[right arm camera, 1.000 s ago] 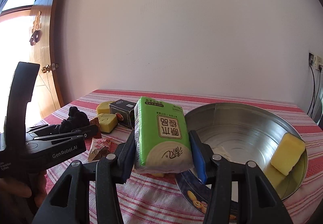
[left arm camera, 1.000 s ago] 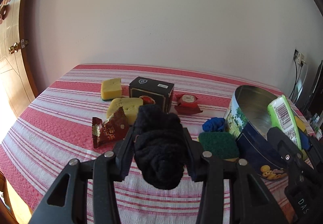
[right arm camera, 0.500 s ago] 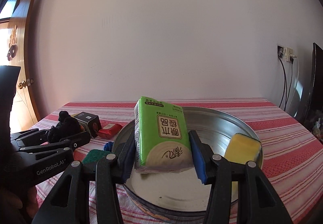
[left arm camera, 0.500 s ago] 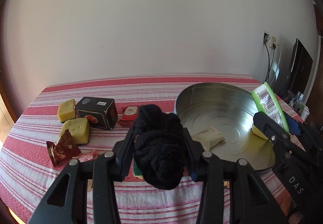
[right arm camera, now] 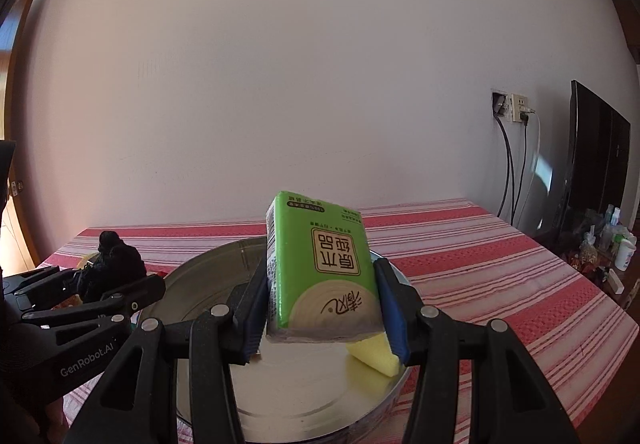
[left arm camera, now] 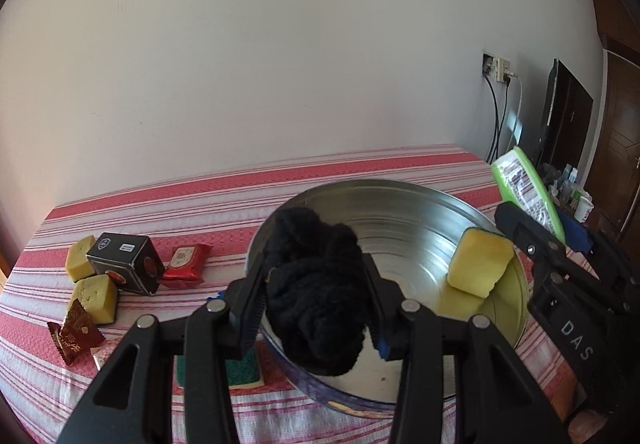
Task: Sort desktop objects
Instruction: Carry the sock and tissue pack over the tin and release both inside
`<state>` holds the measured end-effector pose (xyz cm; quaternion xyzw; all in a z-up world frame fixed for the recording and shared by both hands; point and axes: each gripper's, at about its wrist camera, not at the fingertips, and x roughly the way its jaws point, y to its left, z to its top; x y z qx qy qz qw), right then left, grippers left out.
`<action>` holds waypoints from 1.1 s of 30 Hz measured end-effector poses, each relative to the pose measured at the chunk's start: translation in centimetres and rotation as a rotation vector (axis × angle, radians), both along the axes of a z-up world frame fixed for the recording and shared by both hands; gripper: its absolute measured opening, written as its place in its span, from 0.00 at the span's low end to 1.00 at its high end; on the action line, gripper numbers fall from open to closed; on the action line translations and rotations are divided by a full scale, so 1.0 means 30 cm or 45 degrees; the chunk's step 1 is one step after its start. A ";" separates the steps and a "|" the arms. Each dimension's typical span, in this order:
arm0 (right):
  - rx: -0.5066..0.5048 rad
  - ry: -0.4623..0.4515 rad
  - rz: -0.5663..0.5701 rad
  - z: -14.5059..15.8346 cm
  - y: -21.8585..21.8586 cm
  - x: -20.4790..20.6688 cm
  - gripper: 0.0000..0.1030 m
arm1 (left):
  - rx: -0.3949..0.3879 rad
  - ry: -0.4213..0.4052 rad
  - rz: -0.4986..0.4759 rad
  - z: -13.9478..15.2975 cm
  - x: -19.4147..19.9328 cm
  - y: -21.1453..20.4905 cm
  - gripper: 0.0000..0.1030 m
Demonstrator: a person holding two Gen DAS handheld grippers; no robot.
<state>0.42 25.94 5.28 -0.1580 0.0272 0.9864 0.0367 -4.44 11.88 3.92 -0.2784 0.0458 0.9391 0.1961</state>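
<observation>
Shiny ribbed metal tin (left arm camera: 400, 204), fuzzy black knitted cloth (left arm camera: 316, 284), glossy green plastic-wrapped tissue pack (right arm camera: 320, 264), porous yellow sponge (left arm camera: 478, 262), woven striped tablecloth (left arm camera: 180, 204)

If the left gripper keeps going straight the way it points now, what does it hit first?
Probably the inside of the round metal tin: the left gripper, shut on a black cloth, aims down into it. Depth is hard to judge.

Left tongs (left arm camera: 316, 308) clamp black cloth (left arm camera: 316, 288), seemingly above the round tin (left arm camera: 516, 276).
</observation>
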 end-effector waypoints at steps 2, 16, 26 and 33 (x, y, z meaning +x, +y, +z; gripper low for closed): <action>0.006 0.000 -0.026 0.002 0.023 -0.013 0.51 | 0.009 -0.011 -0.025 0.001 -0.006 0.029 0.42; 0.046 -0.053 -0.115 -0.014 0.091 -0.117 0.51 | -0.029 -0.086 -0.076 -0.051 -0.075 0.179 0.42; 0.057 -0.135 -0.100 -0.045 0.103 -0.194 0.51 | -0.056 -0.145 -0.069 -0.098 -0.102 0.212 0.42; 0.082 -0.160 -0.109 -0.053 0.107 -0.214 0.51 | -0.086 -0.156 -0.064 -0.107 -0.116 0.235 0.42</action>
